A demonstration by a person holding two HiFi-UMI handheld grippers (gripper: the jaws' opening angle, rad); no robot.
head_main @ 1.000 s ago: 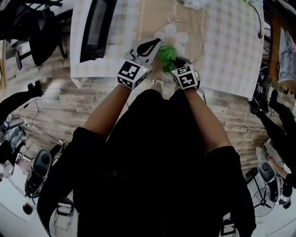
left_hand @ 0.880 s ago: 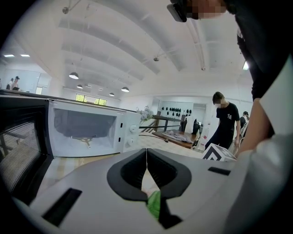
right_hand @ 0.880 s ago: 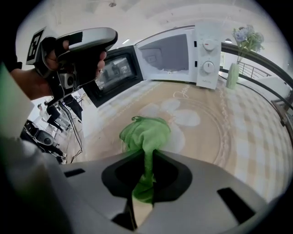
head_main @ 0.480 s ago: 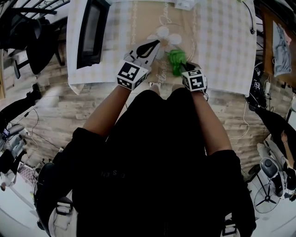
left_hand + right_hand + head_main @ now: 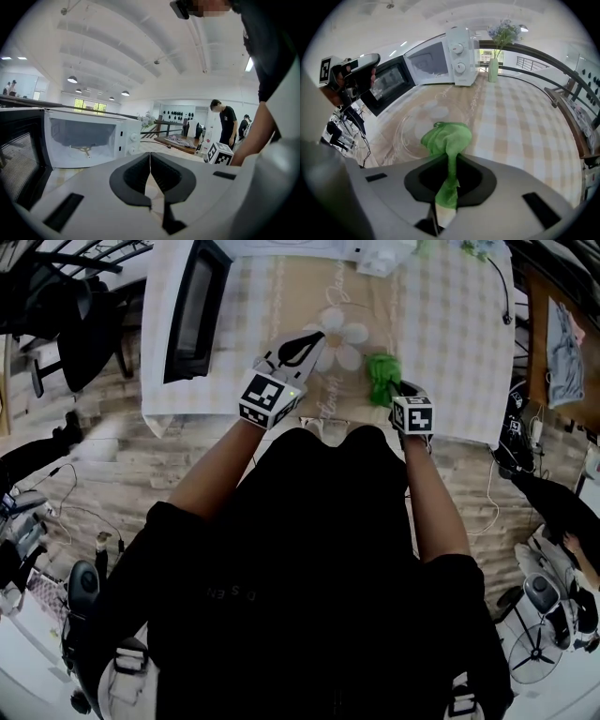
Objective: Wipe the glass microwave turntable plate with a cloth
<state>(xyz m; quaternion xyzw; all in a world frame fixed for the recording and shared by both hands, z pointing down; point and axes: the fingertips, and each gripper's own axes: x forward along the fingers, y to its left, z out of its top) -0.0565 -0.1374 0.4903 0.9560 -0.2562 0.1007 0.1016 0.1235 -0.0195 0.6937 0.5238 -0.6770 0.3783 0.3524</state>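
Note:
The clear glass turntable plate lies flat on the beige table runner, just ahead and left of my right gripper. That gripper is shut on a bunched green cloth, which stands up out of the jaws. In the head view the cloth and right gripper sit near the table's front edge, right of the flower print. My left gripper hovers to the left with its jaws closed together and nothing seen between them. It points towards the microwave.
A white microwave stands at the back of the table with its dark door swung open to the left. A vase of flowers stands beside it. A checked tablecloth spreads to the right. People stand far off.
My right gripper has carried the green cloth to the right, away from the left gripper and the flower print. The left gripper has stayed about where it was.

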